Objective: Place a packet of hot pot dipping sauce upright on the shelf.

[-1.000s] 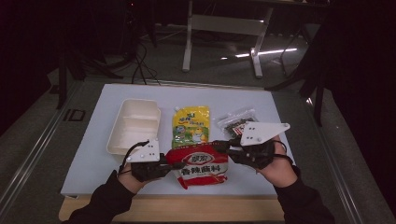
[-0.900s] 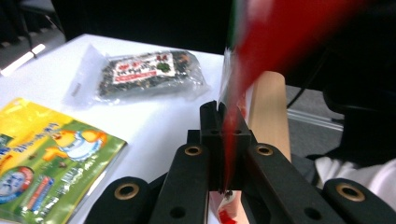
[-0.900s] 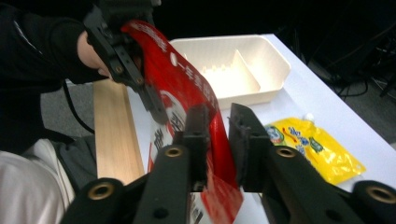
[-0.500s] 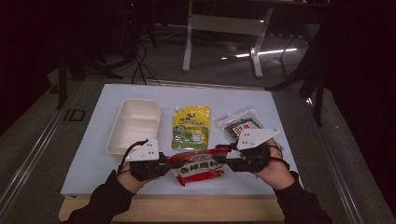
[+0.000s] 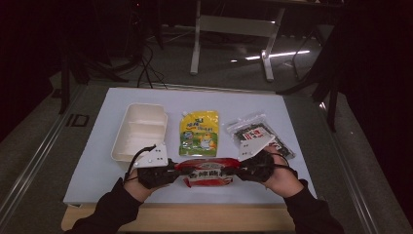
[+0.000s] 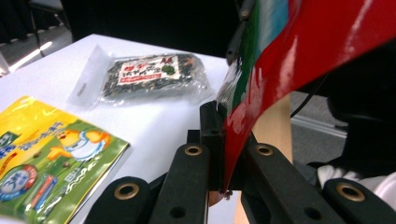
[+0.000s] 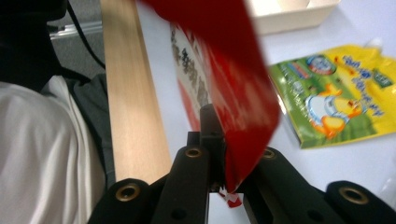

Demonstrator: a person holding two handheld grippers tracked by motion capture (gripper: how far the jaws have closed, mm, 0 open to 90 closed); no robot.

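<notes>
At the table's near edge, both hands (image 5: pixel 146 178) level, jaws pinching red packet (image 5: pixel 208 170).

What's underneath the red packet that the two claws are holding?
The red packet is pinched at its ends by the left claw and right claw. Beneath it lies the white table, near the wooden front edge. The patch directly under it is covered.

Worktop: white rectangular board (image 5: pixel 97 165) with wooden front edge.
Left: cream two-compartment plastic tray (image 5: pixel 140 130).
Centre: yellow-green spouted foil pouch (image 5: pixel 198 133).
Right: clear packet of dark dried food (image 5: pixel 260 135).
</notes>
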